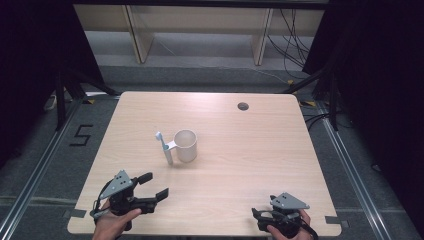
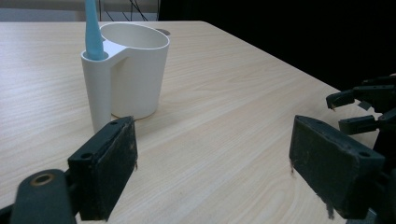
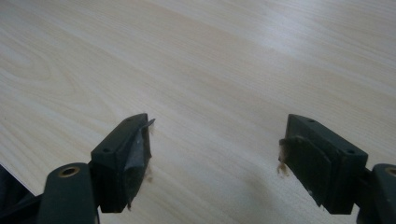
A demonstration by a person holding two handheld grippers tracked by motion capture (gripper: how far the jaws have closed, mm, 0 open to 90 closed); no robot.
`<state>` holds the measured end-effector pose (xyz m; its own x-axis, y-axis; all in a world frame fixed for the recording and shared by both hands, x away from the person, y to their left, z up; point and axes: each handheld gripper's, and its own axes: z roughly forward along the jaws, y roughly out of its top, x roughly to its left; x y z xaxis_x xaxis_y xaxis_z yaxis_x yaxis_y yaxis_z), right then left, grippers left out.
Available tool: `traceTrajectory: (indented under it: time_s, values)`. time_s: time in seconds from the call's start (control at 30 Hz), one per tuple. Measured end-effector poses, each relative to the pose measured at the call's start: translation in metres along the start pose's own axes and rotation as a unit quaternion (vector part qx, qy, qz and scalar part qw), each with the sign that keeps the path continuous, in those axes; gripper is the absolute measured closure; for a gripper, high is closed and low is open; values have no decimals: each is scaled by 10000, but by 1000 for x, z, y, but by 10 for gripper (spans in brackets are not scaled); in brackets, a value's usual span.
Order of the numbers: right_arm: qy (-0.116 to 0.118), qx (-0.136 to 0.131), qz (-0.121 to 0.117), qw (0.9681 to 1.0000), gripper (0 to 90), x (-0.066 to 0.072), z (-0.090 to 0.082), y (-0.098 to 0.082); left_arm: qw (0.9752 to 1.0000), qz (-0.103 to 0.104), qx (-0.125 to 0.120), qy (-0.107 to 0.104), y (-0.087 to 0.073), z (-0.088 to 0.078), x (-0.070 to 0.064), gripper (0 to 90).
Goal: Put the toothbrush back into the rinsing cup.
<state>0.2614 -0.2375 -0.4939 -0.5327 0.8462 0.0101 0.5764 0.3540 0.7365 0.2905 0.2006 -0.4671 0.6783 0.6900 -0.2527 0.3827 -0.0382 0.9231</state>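
Because the blue toothbrush (image 1: 163, 146) stands upright in a narrow holder on the side of the white cup (image 1: 186, 145), the main risk from here seems to be tipping: if the left gripper (image 1: 154, 185) comes too low or pushes sideways against the holder, the light cup could slide on the smooth table (image 1: 250, 165) or fall over, and the toothbrush could drop out. A second risk is a bad pinch on the thin handle, because a grip that is not centred may let it turn or slip between the pads. The cup is near the middle of the table, a little to the left, and the toothbrush is at its left side, its brush head pointing up. In the left gripper view the cup (image 2: 133, 70) and the toothbrush (image 2: 93, 32) are ahead of the jaws and a little to their left, apart from them. The left gripper is near the front left edge of the table, aimed toward the cup; its jaws are spread wide and hold nothing, and they do not touch the cup. The right gripper (image 1: 262, 216) is near the front right edge, well apart from the cup. In the right gripper view its jaws are also spread wide, with bare wood between them, holding nothing.
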Motion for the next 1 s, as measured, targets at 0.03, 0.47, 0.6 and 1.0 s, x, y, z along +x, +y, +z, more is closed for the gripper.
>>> traceTrajectory:
  time_s: [0.03,0.47,0.6,1.0]
  values:
    - [2,4,1,10000,242,0,0,0,9999,19,87,59,0,-2,-1,147]
    - [6,-1,0,10000,242,0,0,0,9993,97,288,-218,-18,-14,-17,147]
    - [-14,3,72,10000,242,1,-2,1,9991,136,354,-188,-26,-18,-19,147]
    - [-43,-69,4,10000,241,2,-1,1,9972,427,573,-205,-46,-29,-22,148]
